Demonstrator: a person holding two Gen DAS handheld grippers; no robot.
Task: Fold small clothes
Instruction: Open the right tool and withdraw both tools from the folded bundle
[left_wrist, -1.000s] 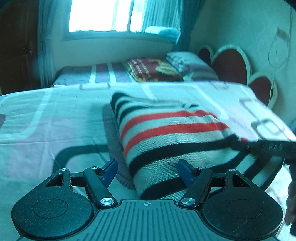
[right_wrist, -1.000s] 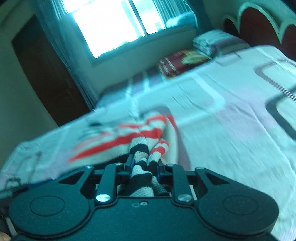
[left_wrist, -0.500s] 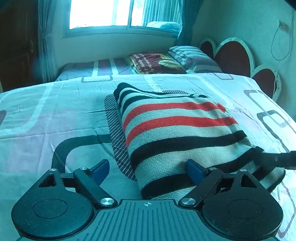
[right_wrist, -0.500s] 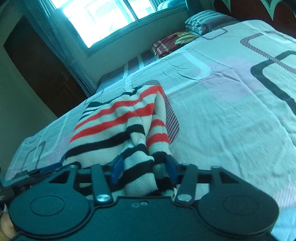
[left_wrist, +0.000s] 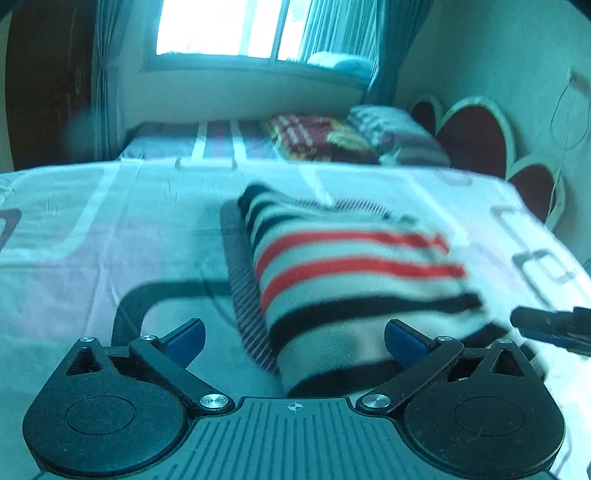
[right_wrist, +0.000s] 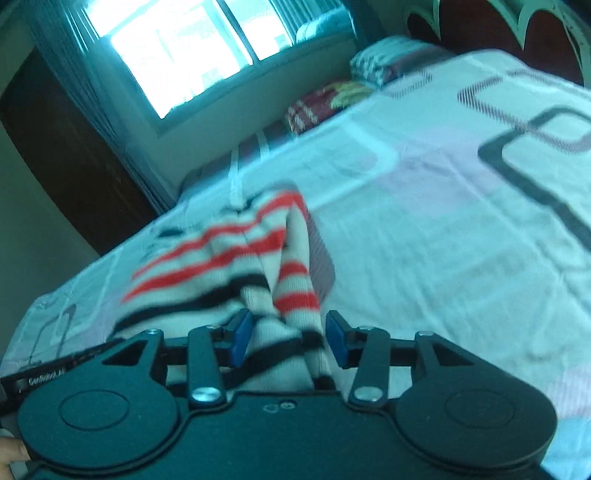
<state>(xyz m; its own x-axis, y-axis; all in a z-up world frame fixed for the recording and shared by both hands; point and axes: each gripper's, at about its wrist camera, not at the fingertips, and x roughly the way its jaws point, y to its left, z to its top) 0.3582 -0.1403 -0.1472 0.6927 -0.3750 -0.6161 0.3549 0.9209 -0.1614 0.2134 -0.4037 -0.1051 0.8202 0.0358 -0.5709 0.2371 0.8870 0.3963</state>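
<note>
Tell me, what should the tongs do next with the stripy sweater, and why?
Probably draw the right tongs back off the striped sweater. Their jaws are open, yet knit lies between the pads, so lifting now might drag the fold. The left tongs are open too, and the sweater lies folded on the bed sheet.

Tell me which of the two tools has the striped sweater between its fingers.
The right tool: the striped sweater passes between its open blue pads. The left tool is open too, with only the sweater's folded end in front.
</note>
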